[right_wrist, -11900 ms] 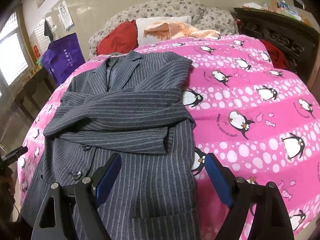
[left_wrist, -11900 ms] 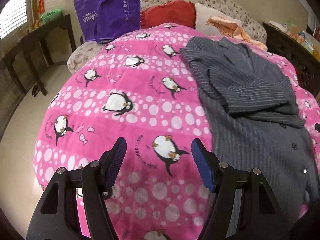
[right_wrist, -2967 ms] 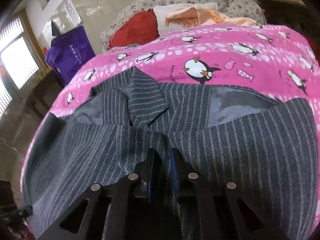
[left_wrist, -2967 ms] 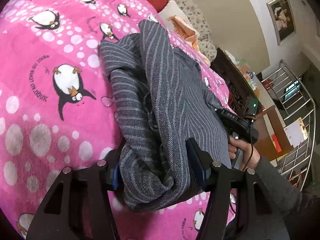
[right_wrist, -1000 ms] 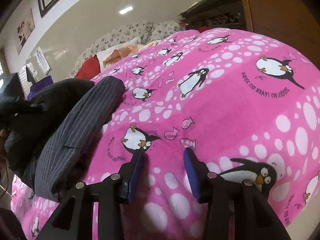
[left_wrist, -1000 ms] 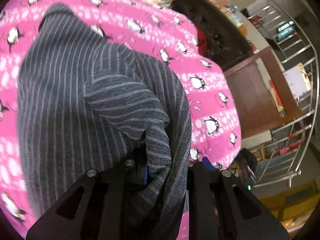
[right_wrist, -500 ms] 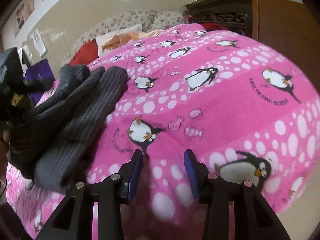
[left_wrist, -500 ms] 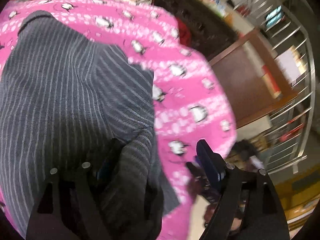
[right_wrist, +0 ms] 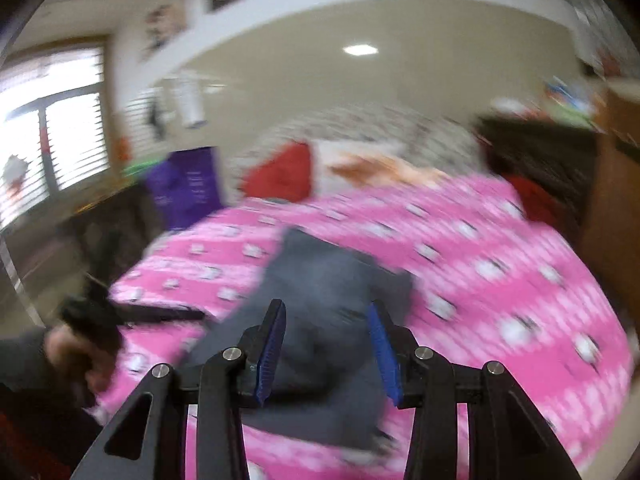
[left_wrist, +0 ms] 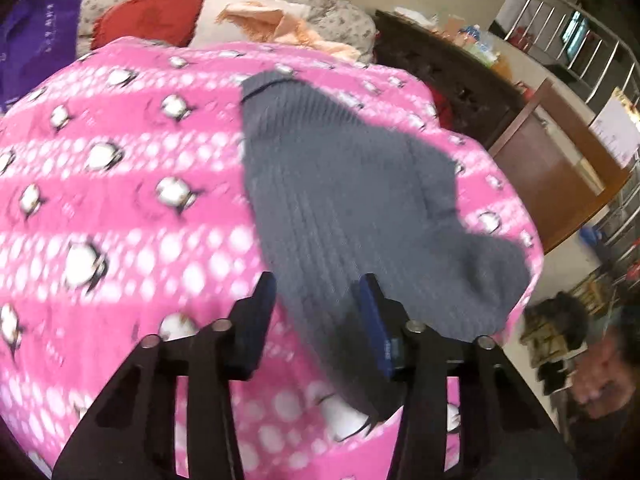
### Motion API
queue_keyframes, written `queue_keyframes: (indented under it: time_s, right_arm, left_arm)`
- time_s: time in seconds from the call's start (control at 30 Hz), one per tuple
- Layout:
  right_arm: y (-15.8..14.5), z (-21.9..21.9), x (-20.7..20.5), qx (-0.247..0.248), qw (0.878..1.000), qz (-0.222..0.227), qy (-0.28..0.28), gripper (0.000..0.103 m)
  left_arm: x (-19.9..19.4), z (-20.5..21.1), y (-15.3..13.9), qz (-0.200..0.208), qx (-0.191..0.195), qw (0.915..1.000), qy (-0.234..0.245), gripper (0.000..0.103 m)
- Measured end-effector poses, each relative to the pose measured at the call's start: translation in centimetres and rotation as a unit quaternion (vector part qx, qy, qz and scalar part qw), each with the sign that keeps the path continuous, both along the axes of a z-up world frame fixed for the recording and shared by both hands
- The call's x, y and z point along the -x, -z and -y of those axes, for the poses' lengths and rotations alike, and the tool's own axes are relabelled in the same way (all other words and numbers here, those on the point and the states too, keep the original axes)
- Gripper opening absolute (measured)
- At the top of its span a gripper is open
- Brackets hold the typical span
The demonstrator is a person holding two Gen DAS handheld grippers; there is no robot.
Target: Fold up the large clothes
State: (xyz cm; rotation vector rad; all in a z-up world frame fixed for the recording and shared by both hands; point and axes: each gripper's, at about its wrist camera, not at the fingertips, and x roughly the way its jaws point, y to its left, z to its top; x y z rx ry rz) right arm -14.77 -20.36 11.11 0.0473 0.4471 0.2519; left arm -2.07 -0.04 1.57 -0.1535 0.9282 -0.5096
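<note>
The grey pinstriped jacket (left_wrist: 352, 184) lies folded into a long bundle on the pink penguin bedspread (left_wrist: 120, 200), running from the middle of the bed toward its near right corner. It also shows in the right wrist view (right_wrist: 320, 304), blurred. My left gripper (left_wrist: 318, 312) is open and empty, raised above the jacket's near end. My right gripper (right_wrist: 328, 344) is open and empty, held above the near edge of the jacket. The left gripper (right_wrist: 132, 314) appears at the left of the right wrist view.
Red pillow (left_wrist: 152, 12), white pillow and peach cloth (left_wrist: 280, 24) lie at the bed's head. A purple bag (left_wrist: 32, 36) hangs at far left. A dark wooden cabinet (left_wrist: 448, 68) and a brown table (left_wrist: 560, 168) stand to the right of the bed.
Both grippers have let go and pulled back and up from the bed. The jacket, earlier bunched in my left gripper, now lies on the bedspread. Both views are motion-blurred.
</note>
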Motion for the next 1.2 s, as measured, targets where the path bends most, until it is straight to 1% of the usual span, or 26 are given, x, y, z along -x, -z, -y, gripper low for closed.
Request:
queue_keyframes:
  time_s: [0.07,0.1,0.13,0.17,0.2,0.23,0.27,0.3,0.33,0.37,0.4,0.47,0.53,0.6,0.63,0.7,0.73,0.77,0.83,0.9,0.97,1.0,1.03,1.1,1.13,1.2]
  right_arm:
    - [-0.2,-4.2,-1.0,0.028,0.999,0.005,-0.037,0.041]
    - [0.1,-5.8,-1.7,0.045,0.998,0.0,-0.045,0.04]
    - [0.6,-7.2,-2.5,0.059,0.997,-0.009,-0.055,0.038]
    - [1.4,-8.3,-3.5,0.071,0.995,-0.026,-0.07,0.032]
    - [2.8,-8.8,-4.7,0.08,0.992,-0.053,-0.075,0.03]
    - [4.3,-8.5,-5.8,0.083,0.99,-0.09,-0.064,0.029]
    - [5.7,-7.7,-6.5,0.082,0.988,-0.12,-0.048,0.024]
    - [7.0,-6.7,-6.9,0.088,0.986,-0.139,-0.03,0.018]
    - [8.3,-5.6,-7.2,0.098,0.982,-0.16,-0.015,0.015]
    - [10.4,-4.1,-7.4,0.101,0.976,-0.193,-0.003,0.011]
    - [11.7,-3.0,-7.3,0.093,0.975,-0.204,-0.002,0.011]
    - [13.1,-1.3,-6.7,0.064,0.981,-0.183,-0.013,0.011]
    - [13.0,-0.8,-7.1,0.04,0.981,-0.189,-0.01,0.011]
    - [12.8,-1.0,-7.6,0.036,0.98,-0.194,-0.013,0.011]
    - [12.6,-0.9,-7.5,0.033,0.98,-0.197,-0.016,0.012]
    - [11.9,-0.5,-7.7,0.004,0.976,-0.217,-0.022,0.013]
    - [11.0,0.0,-7.9,-0.011,0.974,-0.224,-0.018,0.013]
    - [9.3,0.3,-8.0,-0.033,0.977,-0.212,-0.007,0.014]
    - [6.2,0.2,-8.7,-0.048,0.982,-0.179,0.025,0.022]
    - [3.2,-0.4,-10.8,-0.039,0.987,-0.137,0.071,0.047]
    - [1.6,-1.0,-13.2,-0.05,0.986,-0.112,0.113,0.053]
    - [1.4,-1.4,-14.7,-0.051,0.985,-0.106,0.127,0.053]
    - [1.8,-1.5,-16.5,-0.057,0.983,-0.105,0.136,0.053]
    - [3.9,-1.0,-19.4,-0.064,0.978,-0.14,0.142,0.053]
    - [6.0,-0.5,-21.0,-0.046,0.971,-0.17,0.159,0.053]
    - [10.5,0.9,-22.6,-0.027,0.959,-0.216,0.18,0.053]
  left_arm:
    - [1.1,-0.2,-0.2,0.012,0.008,0.9999,-0.004,0.041]
    - [1.5,-0.1,-0.4,0.018,0.013,0.9998,0.0,0.039]
    - [2.1,0.2,-0.9,0.028,0.017,0.9994,0.007,0.037]
    - [2.6,0.5,-1.3,0.038,0.015,0.999,0.015,0.031]
    - [2.9,1.1,-1.4,0.047,0.01,0.9985,0.026,0.029]
    - [2.6,1.9,-1.1,0.039,0.006,0.9984,0.039,0.028]
    - [2.1,2.9,-0.4,0.028,0.0,0.9983,0.05,0.022]
    - [1.7,3.9,0.0,0.023,-0.008,0.9979,0.059,0.021]
    - [1.4,4.9,0.9,0.013,-0.021,0.9967,0.077,0.021]
    - [1.2,5.8,2.2,-0.003,-0.03,0.9952,0.093,0.021]
    - [1.0,6.3,3.1,-0.004,-0.03,0.9946,0.1,0.021]
    - [1.0,7.0,3.7,0.012,-0.038,0.9933,0.108,0.021]
    - [0.5,6.8,3.8,0.003,-0.027,0.9945,0.102,0.021]
    - [0.5,6.4,3.8,-0.003,-0.017,0.9949,0.1,0.02]
    - [0.6,6.3,3.6,-0.003,-0.014,0.9948,0.101,0.02]
    - [0.6,5.8,3.2,-0.009,0.0,0.995,0.099,0.02]
    - [0.4,5.6,3.2,-0.013,0.005,0.9951,0.098,0.02]
    - [0.3,5.4,3.2,-0.016,0.009,0.9953,0.095,0.02]
    - [0.4,5.4,3.3,-0.014,0.01,0.9954,0.094,0.02]
    - [0.6,5.7,3.2,-0.011,0.004,0.9957,0.092,0.02]
    - [0.7,5.9,3.0,-0.011,-0.001,0.9955,0.094,0.02]
    - [0.7,6.0,3.0,-0.013,-0.003,0.9954,0.095,0.02]
    - [0.6,6.0,2.9,-0.014,-0.005,0.9953,0.095,0.02]
    - [0.6,6.0,2.8,-0.015,-0.006,0.9952,0.096,0.02]
    - [0.4,6.0,2.6,-0.016,-0.005,0.9952,0.096,0.02]
    - [-0.2,5.3,1.3,-0.007,0.015,0.9961,0.087,0.018]
